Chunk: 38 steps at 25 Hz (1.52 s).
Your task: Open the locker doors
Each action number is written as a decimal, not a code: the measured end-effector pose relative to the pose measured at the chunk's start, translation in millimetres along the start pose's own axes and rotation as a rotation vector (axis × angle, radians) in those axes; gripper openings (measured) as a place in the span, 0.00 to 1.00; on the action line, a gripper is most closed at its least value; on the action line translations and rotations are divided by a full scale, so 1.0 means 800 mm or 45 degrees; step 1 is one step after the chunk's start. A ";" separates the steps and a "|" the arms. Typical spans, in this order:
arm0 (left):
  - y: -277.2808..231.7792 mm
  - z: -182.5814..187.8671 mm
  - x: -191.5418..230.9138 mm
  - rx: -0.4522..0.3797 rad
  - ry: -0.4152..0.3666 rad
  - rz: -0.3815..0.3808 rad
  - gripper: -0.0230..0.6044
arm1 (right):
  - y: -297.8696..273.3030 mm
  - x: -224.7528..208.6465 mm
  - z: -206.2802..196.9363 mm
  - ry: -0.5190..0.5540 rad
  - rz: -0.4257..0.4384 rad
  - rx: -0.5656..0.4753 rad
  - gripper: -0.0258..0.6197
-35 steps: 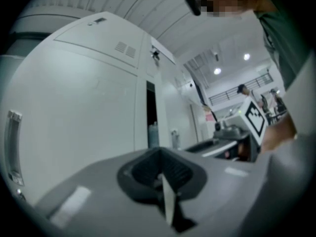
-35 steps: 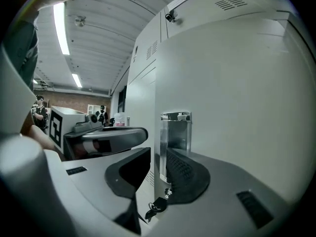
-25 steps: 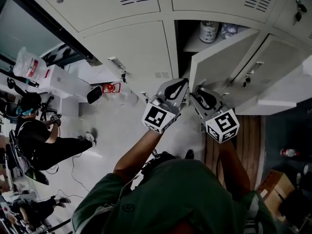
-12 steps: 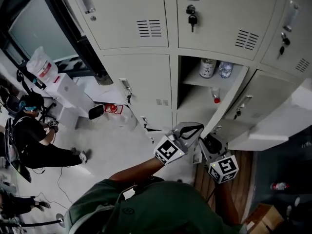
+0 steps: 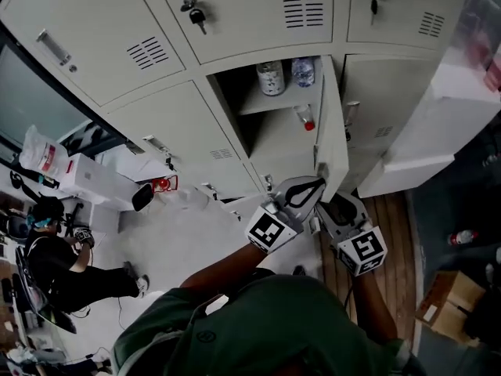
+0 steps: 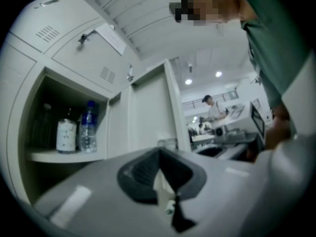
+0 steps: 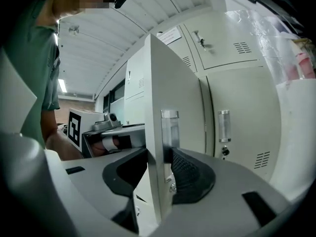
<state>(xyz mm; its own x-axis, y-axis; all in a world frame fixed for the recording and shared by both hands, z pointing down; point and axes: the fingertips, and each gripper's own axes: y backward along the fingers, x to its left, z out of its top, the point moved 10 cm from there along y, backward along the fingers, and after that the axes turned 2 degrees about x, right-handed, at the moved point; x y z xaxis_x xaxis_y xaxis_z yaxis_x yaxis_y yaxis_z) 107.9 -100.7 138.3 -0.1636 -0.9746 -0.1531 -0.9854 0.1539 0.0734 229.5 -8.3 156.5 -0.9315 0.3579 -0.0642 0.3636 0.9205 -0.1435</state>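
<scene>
The grey locker door (image 5: 331, 128) stands swung out, edge-on to me, with its clear handle (image 7: 169, 127) in the right gripper view. My right gripper (image 5: 338, 208) (image 7: 158, 181) straddles the door's edge. Its jaws have just been opening, and a gap shows on the left side. My left gripper (image 5: 307, 188) (image 6: 163, 181) sits just left of it on the door's inner side. A pale sliver shows between its jaws, and their state is unclear. The open compartment (image 5: 262, 131) holds two bottles (image 5: 272, 77) on a shelf.
Shut locker doors surround the open one; one above has keys (image 5: 193, 10) hanging in its lock. A white cabinet (image 5: 427, 131) juts out at the right. A cardboard box (image 5: 446, 308) lies on the floor at lower right. A person (image 5: 47, 253) sits at far left.
The locker door has swung from part-way open to wide open. Both grippers have moved with it, away from the lockers towards my body, and the view has turned.
</scene>
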 end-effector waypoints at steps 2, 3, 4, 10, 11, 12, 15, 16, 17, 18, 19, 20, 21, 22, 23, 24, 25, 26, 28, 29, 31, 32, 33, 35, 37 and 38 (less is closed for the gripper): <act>-0.014 -0.003 -0.009 0.014 0.002 -0.032 0.04 | 0.016 -0.009 -0.003 -0.020 -0.045 -0.003 0.24; -0.021 -0.003 -0.013 0.018 0.007 -0.045 0.04 | 0.023 -0.014 -0.004 -0.022 -0.068 -0.006 0.24; -0.028 -0.004 -0.016 0.020 0.013 -0.057 0.04 | 0.029 -0.019 -0.005 -0.019 -0.092 -0.006 0.24; -0.067 -0.011 -0.028 0.035 0.018 -0.121 0.04 | 0.057 -0.047 -0.009 -0.037 -0.231 -0.022 0.24; -0.073 -0.011 -0.030 0.036 0.013 -0.129 0.04 | 0.061 -0.050 -0.009 -0.043 -0.248 -0.025 0.24; -0.077 -0.010 -0.031 0.035 0.008 -0.136 0.04 | 0.063 -0.052 -0.010 -0.049 -0.264 -0.027 0.24; -0.088 -0.009 -0.032 0.042 -0.013 -0.160 0.04 | 0.069 -0.057 -0.009 -0.069 -0.316 -0.031 0.23; -0.089 -0.009 -0.032 0.052 -0.026 -0.169 0.04 | 0.071 -0.057 -0.008 -0.075 -0.336 -0.034 0.22; -0.089 -0.009 -0.032 0.060 -0.037 -0.174 0.04 | 0.073 -0.056 -0.007 -0.076 -0.356 -0.039 0.20; -0.086 -0.008 -0.032 0.066 -0.045 -0.172 0.04 | 0.076 -0.054 -0.005 -0.070 -0.377 -0.042 0.19; -0.082 -0.007 -0.031 0.070 -0.053 -0.166 0.04 | 0.079 -0.051 -0.002 -0.060 -0.397 -0.044 0.18; -0.076 -0.006 -0.030 0.076 -0.059 -0.157 0.04 | 0.082 -0.048 0.001 -0.048 -0.414 -0.043 0.17; -0.069 -0.006 -0.028 0.084 -0.063 -0.144 0.04 | 0.085 -0.044 0.003 -0.037 -0.426 -0.043 0.17; -0.060 -0.006 -0.026 0.092 -0.064 -0.128 0.04 | 0.089 -0.039 0.006 -0.031 -0.433 -0.049 0.17; -0.052 -0.006 -0.023 0.101 -0.064 -0.108 0.04 | 0.093 -0.033 0.009 -0.026 -0.433 -0.067 0.16; -0.043 -0.005 -0.020 0.106 -0.064 -0.085 0.04 | 0.098 -0.026 0.015 -0.016 -0.423 -0.100 0.10; -0.036 -0.003 -0.016 0.107 -0.065 -0.060 0.04 | 0.101 -0.018 0.023 0.001 -0.404 -0.141 0.09; -0.029 -0.001 -0.013 0.102 -0.067 -0.036 0.04 | 0.104 -0.009 0.030 0.020 -0.380 -0.179 0.08; -0.018 0.004 -0.006 0.089 -0.072 0.007 0.04 | 0.103 0.007 0.039 0.028 -0.318 -0.207 0.08; -0.013 0.006 -0.004 0.083 -0.074 0.028 0.04 | 0.099 0.014 0.041 0.020 -0.278 -0.195 0.08; -0.002 0.010 -0.002 0.083 -0.086 0.068 0.04 | 0.085 0.026 0.040 0.016 -0.187 -0.171 0.08; 0.004 0.012 -0.001 0.086 -0.094 0.088 0.04 | 0.076 0.030 0.038 0.020 -0.142 -0.162 0.08; 0.012 0.014 -0.001 0.087 -0.099 0.109 0.04 | 0.067 0.034 0.037 0.023 -0.099 -0.154 0.08; 0.030 0.016 0.001 0.087 -0.097 0.155 0.04 | 0.047 0.041 0.035 0.031 -0.025 -0.143 0.08; 0.054 0.017 0.009 0.095 -0.095 0.204 0.04 | 0.027 0.050 0.034 0.047 0.031 -0.136 0.08; 0.068 0.017 0.014 0.101 -0.092 0.233 0.04 | 0.017 0.054 0.034 0.057 0.053 -0.134 0.08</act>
<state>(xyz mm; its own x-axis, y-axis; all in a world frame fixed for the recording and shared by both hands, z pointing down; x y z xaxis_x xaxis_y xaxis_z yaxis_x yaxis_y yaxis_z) 52.0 -100.8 127.1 -0.3403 -0.9155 -0.2148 -0.9391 0.3423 0.0287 194.2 15.6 124.6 -0.9158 0.4010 -0.0231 0.4016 0.9151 -0.0371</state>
